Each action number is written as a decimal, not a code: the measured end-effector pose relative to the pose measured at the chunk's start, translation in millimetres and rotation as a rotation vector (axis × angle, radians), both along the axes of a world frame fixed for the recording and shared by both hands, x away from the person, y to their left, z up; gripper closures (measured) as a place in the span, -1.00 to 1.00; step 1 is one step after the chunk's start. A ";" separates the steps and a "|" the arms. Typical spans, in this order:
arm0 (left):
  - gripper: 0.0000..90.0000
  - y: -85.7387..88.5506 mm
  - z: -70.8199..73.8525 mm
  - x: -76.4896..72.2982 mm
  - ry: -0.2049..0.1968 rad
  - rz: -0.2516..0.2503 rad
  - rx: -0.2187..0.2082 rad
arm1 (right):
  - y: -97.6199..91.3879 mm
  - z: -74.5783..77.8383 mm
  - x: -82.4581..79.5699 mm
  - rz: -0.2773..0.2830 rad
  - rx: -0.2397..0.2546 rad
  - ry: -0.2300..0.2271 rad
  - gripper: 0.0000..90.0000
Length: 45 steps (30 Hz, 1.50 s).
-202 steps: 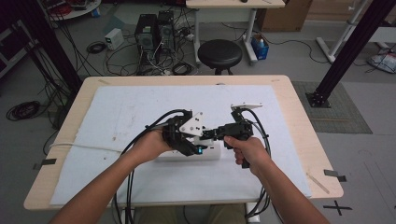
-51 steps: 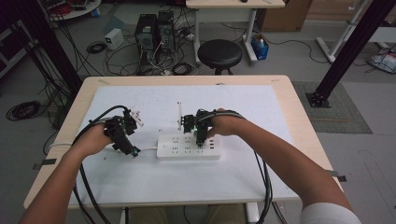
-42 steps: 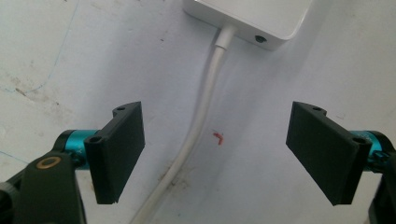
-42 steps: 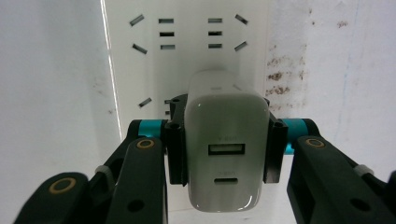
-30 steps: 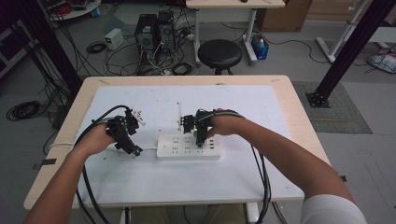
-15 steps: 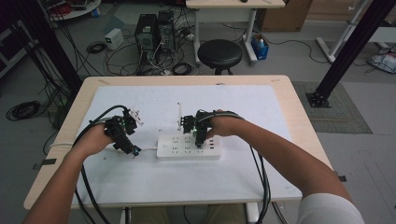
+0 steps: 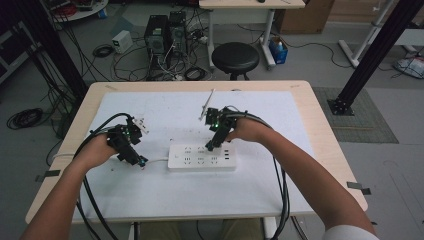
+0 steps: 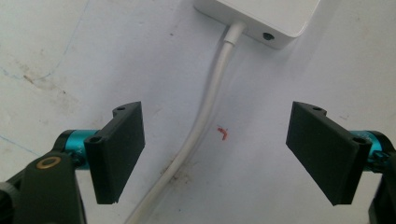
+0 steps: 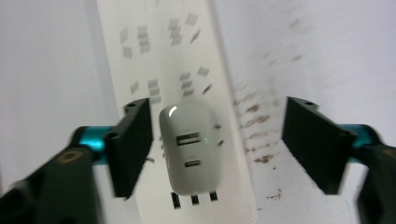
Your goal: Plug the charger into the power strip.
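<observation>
The left gripper (image 8: pixel 215 154) is wide open over the white cable (image 8: pixel 201 121), touching nothing. The right gripper (image 9: pixel 217 144) is released too, its jaws apart around the white USB charger (image 9: pixel 190 147) on the power strip (image 7: pixel 201 157).

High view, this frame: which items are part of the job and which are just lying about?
In use:
power strip
its white cord, between the open left gripper jaws
white USB charger plugged into the strip, between the open right gripper jaws

Lying about:
stool
computer towers
floor cables
</observation>
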<state>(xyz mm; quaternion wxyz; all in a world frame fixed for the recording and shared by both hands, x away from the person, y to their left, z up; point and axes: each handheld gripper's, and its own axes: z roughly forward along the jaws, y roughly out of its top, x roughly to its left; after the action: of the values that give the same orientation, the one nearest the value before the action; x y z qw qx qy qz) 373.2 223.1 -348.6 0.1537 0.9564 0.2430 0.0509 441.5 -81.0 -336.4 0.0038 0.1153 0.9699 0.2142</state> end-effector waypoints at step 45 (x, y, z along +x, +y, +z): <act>-0.57 1.8 15.3 -9.8 -0.080 0.077 -0.046 | -168.6 38.6 -71.6 -0.561 0.044 -0.109 -0.98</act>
<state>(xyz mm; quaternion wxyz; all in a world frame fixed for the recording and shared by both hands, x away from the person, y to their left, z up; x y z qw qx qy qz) 363.4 224.9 -333.3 0.1833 0.9398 0.2744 0.0892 369.8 -249.6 -297.8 0.1124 0.3676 0.8936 0.2317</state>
